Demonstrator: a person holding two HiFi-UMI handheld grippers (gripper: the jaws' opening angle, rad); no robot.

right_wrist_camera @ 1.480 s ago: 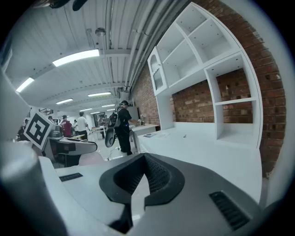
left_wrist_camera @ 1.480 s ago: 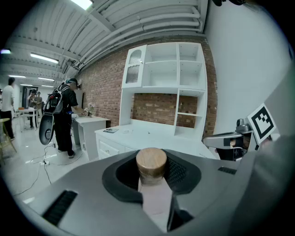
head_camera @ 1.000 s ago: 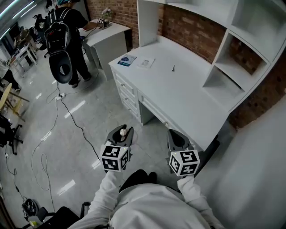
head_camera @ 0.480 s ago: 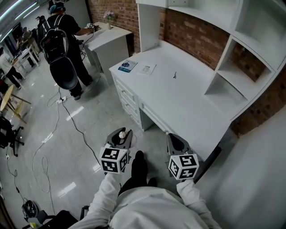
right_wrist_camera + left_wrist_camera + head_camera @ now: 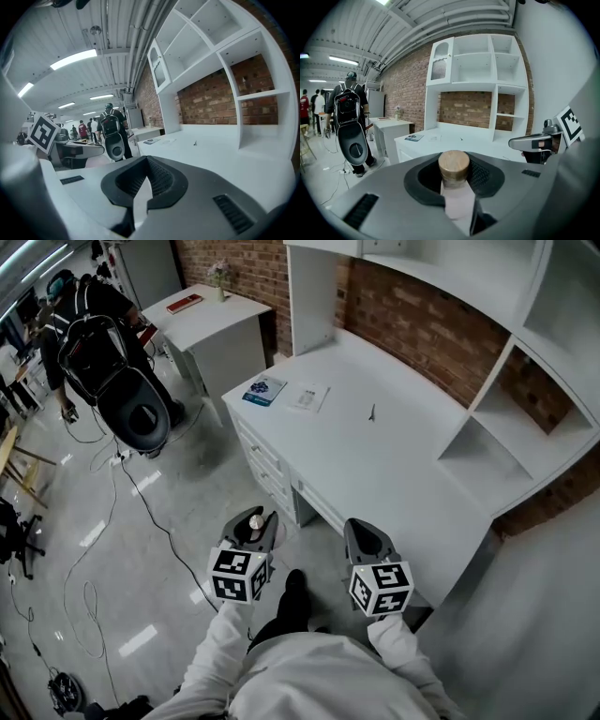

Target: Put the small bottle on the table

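A small bottle with a pale body and a round wooden stopper stands upright between the jaws of my left gripper, which is shut on it. In the head view the bottle shows as a pale cap in the left gripper, held over the floor in front of the white desk. My right gripper hangs beside it, near the desk's front edge. Its jaws are shut with nothing between them. The desk top lies ahead of both grippers.
A blue booklet, a sheet of paper and a small dark item lie on the desk. White shelves rise at its back and right. A person with a backpack stands left, by a small table. Cables run across the floor.
The grippers keep their places in the head view, the bottle still held. The view has shifted slightly towards the desk. The person with the backpack has moved left.
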